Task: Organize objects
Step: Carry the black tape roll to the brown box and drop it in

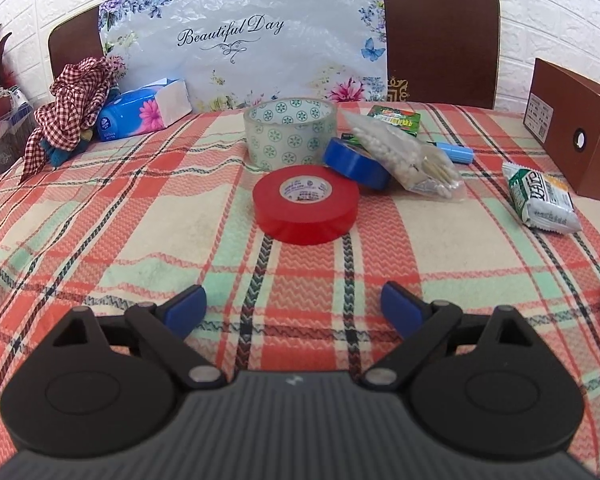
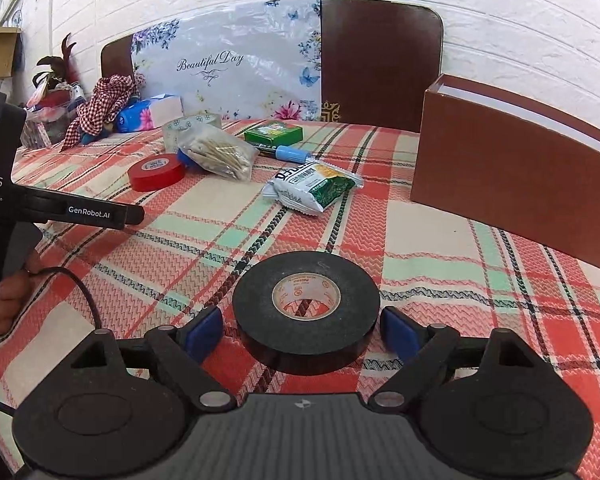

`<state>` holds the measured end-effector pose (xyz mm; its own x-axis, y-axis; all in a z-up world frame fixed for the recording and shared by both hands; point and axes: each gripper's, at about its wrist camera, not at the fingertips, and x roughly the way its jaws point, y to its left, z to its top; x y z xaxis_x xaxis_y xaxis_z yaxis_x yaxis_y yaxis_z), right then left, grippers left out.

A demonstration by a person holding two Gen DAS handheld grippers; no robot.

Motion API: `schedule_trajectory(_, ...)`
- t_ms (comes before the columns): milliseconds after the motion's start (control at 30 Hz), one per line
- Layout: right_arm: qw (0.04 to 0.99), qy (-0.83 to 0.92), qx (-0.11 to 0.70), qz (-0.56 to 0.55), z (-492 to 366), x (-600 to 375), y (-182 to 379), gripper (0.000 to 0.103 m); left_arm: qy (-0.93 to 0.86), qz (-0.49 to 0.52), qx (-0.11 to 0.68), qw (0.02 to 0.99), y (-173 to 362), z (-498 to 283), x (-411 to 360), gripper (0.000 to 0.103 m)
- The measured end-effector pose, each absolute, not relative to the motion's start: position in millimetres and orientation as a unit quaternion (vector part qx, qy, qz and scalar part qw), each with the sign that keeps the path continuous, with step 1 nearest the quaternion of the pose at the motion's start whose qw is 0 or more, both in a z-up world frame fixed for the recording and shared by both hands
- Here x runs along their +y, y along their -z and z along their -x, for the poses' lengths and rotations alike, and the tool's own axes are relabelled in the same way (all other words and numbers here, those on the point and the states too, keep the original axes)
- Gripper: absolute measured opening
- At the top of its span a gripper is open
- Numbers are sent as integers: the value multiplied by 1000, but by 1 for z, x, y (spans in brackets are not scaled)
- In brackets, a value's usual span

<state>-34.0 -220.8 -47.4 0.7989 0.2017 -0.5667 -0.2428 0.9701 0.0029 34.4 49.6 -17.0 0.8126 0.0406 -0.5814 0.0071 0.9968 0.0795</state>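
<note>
My left gripper point(image 1: 294, 308) is open and empty above the plaid cloth, with a red tape roll point(image 1: 306, 210) lying flat ahead of it. Behind the red roll are a blue tape roll point(image 1: 354, 162), a clear printed tape roll point(image 1: 290, 132) and a bag of cotton swabs point(image 1: 408, 156). My right gripper point(image 2: 300, 332) is open, its blue pads on either side of a black tape roll point(image 2: 306, 304) that lies flat on the cloth; I cannot tell if they touch it. The red roll point(image 2: 156, 172) and swab bag point(image 2: 220, 152) show farther left.
An open brown box point(image 2: 512, 168) stands at the right; it also shows in the left wrist view point(image 1: 572, 128). A snack packet point(image 2: 312, 186), green box point(image 2: 274, 134), blue marker point(image 2: 290, 154), tissue pack point(image 1: 146, 110) and checked cloth point(image 1: 72, 100) lie around. The other handle point(image 2: 60, 210) is at left.
</note>
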Motion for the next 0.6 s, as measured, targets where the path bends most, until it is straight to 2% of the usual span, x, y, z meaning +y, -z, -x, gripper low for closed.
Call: schedule_trajectory(600,950,-100,296,12,46,-234,46,86,-20,-38,335,941,9,-29,21,96)
